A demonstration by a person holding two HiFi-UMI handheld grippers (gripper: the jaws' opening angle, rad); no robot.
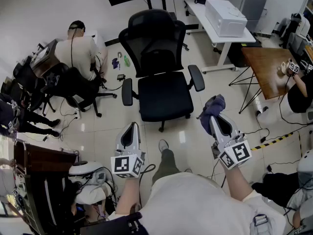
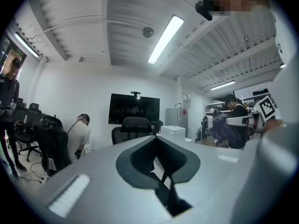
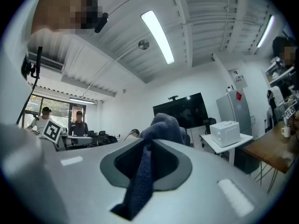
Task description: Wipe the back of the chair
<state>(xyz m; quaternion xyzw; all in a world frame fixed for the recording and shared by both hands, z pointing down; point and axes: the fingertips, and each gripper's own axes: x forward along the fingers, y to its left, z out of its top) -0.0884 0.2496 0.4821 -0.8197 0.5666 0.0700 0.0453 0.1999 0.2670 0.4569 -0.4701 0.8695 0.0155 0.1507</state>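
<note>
A black office chair (image 1: 161,89) stands on the floor ahead of me, its seat facing me and its mesh back (image 1: 154,38) on the far side. My right gripper (image 1: 215,119) is shut on a dark blue cloth (image 1: 213,107), held up near the chair's right armrest, apart from it. In the right gripper view the cloth (image 3: 161,127) bulges out past the right gripper (image 3: 152,141) and hides the chair. My left gripper (image 1: 130,131) hovers in front of the seat's left corner, shut with nothing in it. The left gripper view shows the chair (image 2: 135,127) beyond the left gripper (image 2: 156,139).
A person (image 1: 78,53) sits at the left beside another black chair (image 1: 73,87). A white desk (image 1: 215,31) with a white box stands behind the chair at the right, a wooden table (image 1: 266,65) further right. Cables and a striped floor strip (image 1: 274,141) lie at the right.
</note>
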